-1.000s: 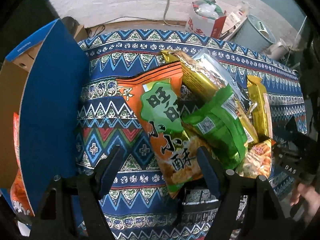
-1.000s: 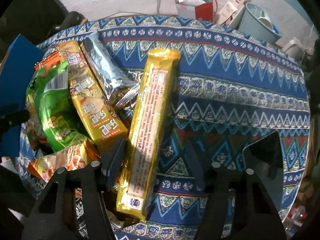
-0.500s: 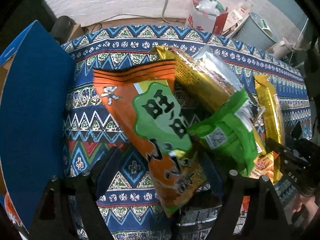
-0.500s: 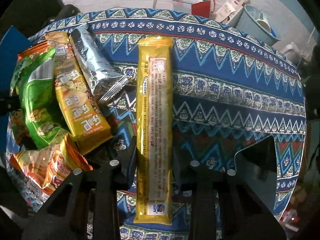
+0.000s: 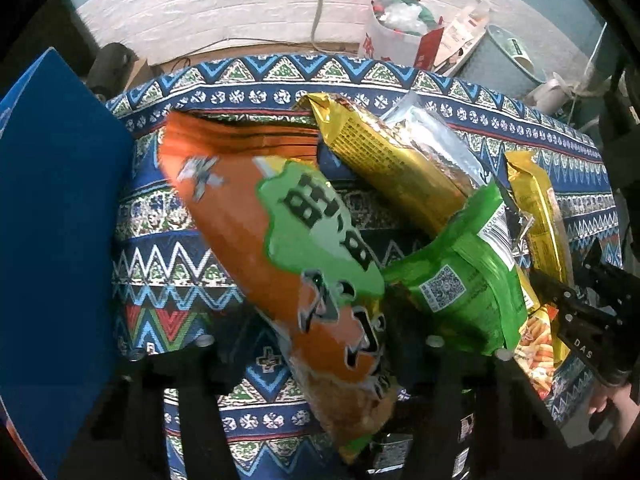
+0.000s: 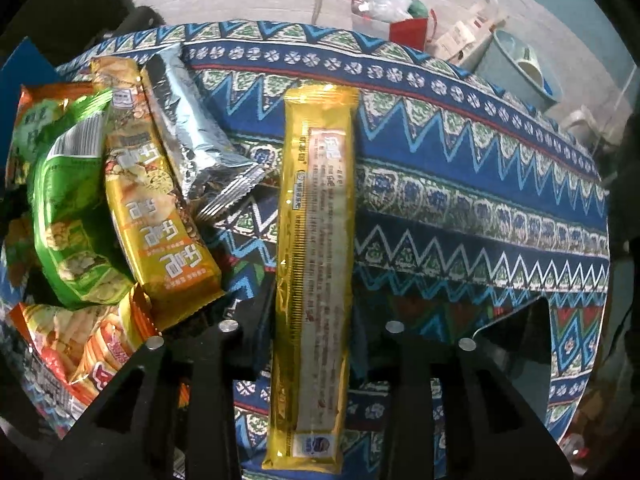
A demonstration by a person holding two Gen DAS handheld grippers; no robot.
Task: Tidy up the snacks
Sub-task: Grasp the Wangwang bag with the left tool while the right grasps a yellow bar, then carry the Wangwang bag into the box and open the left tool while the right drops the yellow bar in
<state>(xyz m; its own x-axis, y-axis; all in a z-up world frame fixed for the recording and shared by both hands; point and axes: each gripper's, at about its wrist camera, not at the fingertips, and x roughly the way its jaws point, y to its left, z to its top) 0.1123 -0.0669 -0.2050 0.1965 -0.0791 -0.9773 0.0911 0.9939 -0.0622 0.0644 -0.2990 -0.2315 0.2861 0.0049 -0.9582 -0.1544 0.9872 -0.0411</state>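
An orange and green snack bag (image 5: 256, 232) fills the left wrist view, its near end tipped up off the patterned cloth. My left gripper (image 5: 324, 332) has that end between its fingers; the jaws are closing and the pads press its sides. A green bag (image 5: 460, 280) leans against its right side. In the right wrist view a long gold stick pack (image 6: 316, 220) runs straight away from me. My right gripper (image 6: 312, 308) pinches its lower part; the jaws are opening very slightly, the pads still on it.
A blue box flap (image 5: 52, 240) stands at the left. Beside the stick pack lie a yellow biscuit pack (image 6: 156, 208), a silver pack (image 6: 188, 128) and an orange snack bag (image 6: 80, 344). A dark flat slab (image 6: 516, 352) rests at the right. The patterned cloth (image 6: 460, 184) is bare beyond.
The left gripper sank over the orange bag and its jaws narrowed onto it, tipping the bag up. The right jaws shut on the gold stick pack, which swung straight between them.
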